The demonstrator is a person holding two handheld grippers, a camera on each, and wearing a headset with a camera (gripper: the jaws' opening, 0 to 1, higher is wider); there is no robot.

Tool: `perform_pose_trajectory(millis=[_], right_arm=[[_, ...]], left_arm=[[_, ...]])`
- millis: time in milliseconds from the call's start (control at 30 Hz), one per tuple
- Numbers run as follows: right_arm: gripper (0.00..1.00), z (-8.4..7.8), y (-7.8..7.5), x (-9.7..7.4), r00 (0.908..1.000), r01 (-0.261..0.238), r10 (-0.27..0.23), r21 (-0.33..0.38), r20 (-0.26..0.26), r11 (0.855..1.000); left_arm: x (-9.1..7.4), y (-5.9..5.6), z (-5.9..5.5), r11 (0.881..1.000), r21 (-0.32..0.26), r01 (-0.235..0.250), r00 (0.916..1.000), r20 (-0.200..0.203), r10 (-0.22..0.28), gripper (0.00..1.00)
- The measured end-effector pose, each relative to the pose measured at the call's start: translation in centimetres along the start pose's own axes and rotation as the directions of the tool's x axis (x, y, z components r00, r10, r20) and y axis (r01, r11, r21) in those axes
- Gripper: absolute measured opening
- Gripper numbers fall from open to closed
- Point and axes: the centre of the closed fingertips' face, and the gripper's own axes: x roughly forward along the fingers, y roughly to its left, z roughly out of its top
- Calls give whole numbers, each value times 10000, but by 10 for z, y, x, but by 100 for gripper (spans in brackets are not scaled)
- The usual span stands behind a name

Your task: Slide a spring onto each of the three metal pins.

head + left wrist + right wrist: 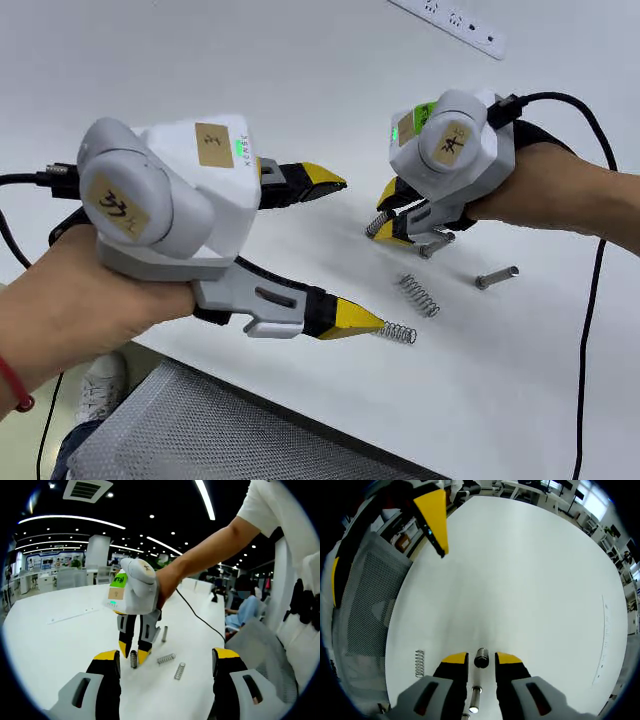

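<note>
My right gripper points down at the white table. Its jaws stand narrowly open on either side of a pin that carries a spring on its far end. A thin gap shows on each side of that spring. My left gripper hovers wide open and empty at the table's near edge. Two loose springs lie between the grippers. A bare pin lies further right.
A white power strip lies at the table's far edge. Black cables run from both grippers. A grey mesh chair stands below the near table edge.
</note>
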Motion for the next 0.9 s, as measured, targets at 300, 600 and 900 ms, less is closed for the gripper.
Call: perform_pose_trajectory(millis=[300, 600, 900], right_arm=[[26, 9, 1, -20, 9969, 205, -228, 317, 750, 9993], [36, 17, 4, -49, 9793, 502, -686, 995, 1907, 9938], [48, 10, 21, -83, 9372, 814, -1401, 1902, 3193, 9784]], left_arm=[[2, -4, 1, 9998, 159, 108, 9998, -177, -106, 77], [3, -5, 1, 9990, 383, 225, 9986, -478, -207, 76], [7, -11, -4, 9964, 678, 510, 9940, -1006, -440, 75]])
